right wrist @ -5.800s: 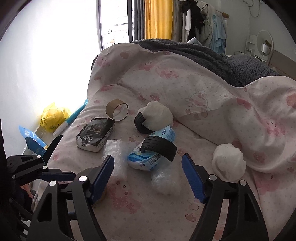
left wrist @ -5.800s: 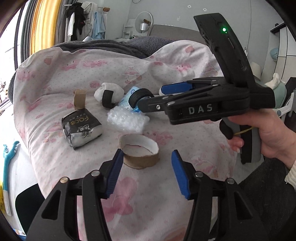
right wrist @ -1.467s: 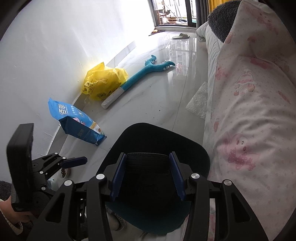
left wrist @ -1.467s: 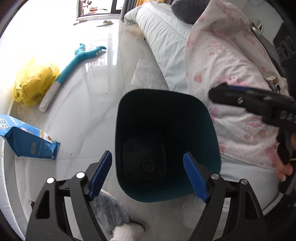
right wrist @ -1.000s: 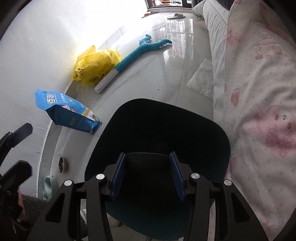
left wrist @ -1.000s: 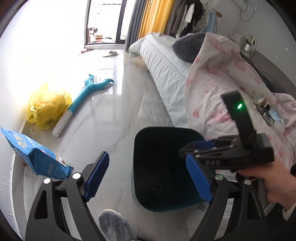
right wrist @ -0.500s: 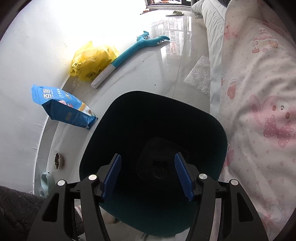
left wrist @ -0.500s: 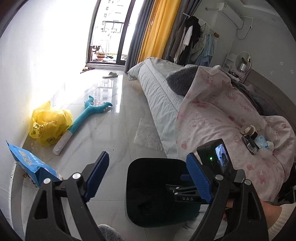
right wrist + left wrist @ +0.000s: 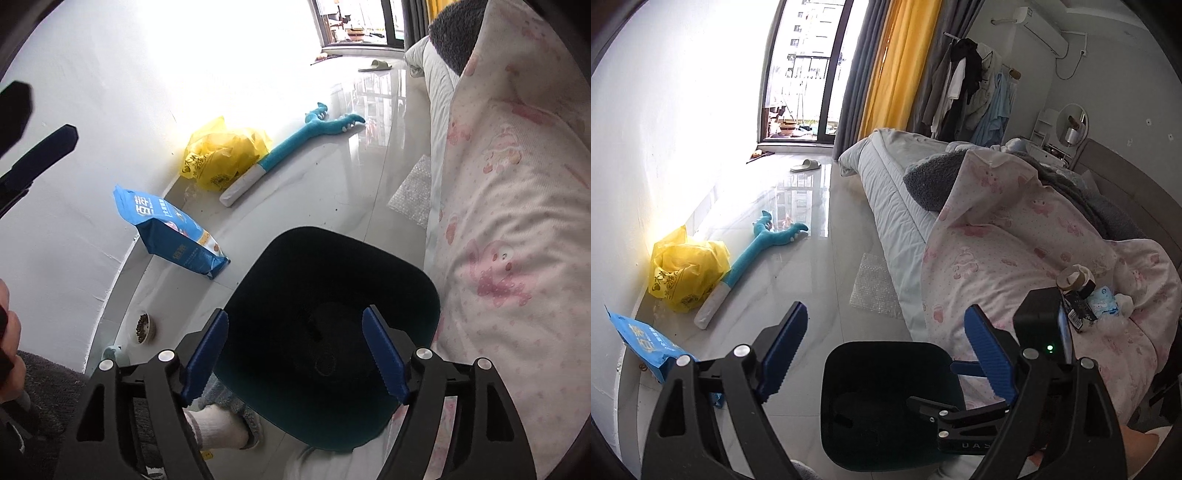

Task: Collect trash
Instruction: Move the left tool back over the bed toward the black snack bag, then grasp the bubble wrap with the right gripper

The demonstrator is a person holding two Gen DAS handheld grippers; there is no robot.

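A dark teal trash bin (image 9: 406, 273) stands on the floor beside the bed; it also shows in the left wrist view (image 9: 886, 350). My right gripper (image 9: 295, 354) is open and empty right above the bin's mouth. A black item lies dim at the bin's bottom (image 9: 317, 328). My left gripper (image 9: 886, 354) is open and empty, held higher, above the bin. The right gripper's body (image 9: 982, 413) shows under it. Remaining trash (image 9: 1086, 291) lies on the pink blanket (image 9: 997, 266): a cardboard ring, a black packet, a blue wrapper.
On the floor lie a yellow bag (image 9: 221, 158), a blue pet-food bag (image 9: 170, 229), a teal dinosaur toy (image 9: 295, 144), a small food bowl (image 9: 142, 326) and bubble wrap (image 9: 417, 195). The person's slippered foot (image 9: 229, 428) is by the bin. The bed edge (image 9: 443, 184) runs along the right.
My right gripper opened over the bin and dropped the black tire-like item into it. My left gripper lifted and tilted up from the bin toward the room.
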